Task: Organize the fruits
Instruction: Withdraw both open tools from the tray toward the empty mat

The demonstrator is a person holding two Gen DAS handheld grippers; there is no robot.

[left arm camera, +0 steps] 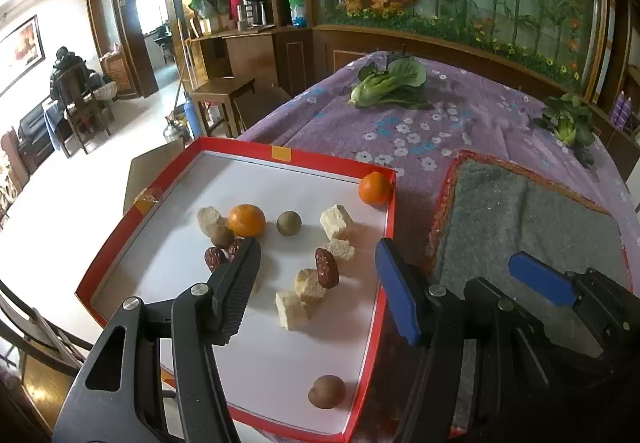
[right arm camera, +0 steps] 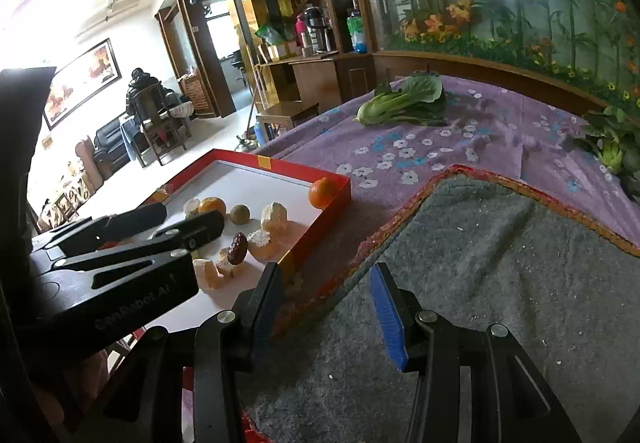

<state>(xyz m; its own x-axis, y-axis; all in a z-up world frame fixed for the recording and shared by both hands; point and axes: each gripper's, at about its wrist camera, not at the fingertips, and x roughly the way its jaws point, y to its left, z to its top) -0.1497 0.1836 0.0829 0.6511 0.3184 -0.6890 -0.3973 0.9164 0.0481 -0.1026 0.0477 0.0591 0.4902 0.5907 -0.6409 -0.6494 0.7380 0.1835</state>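
Note:
A red-rimmed white tray holds two oranges, brown round fruits, red dates and several pale chunks. My left gripper is open and empty, hovering over the tray's near half above the dates and chunks. My right gripper is open and empty over the grey felt mat, just right of the tray. The left gripper also shows in the right wrist view, and the right gripper's blue pad shows in the left wrist view.
A purple flowered cloth covers the table. Two bok choy heads lie at the back and far right. The tray overhangs the table's left edge. Wooden cabinets and chairs stand beyond.

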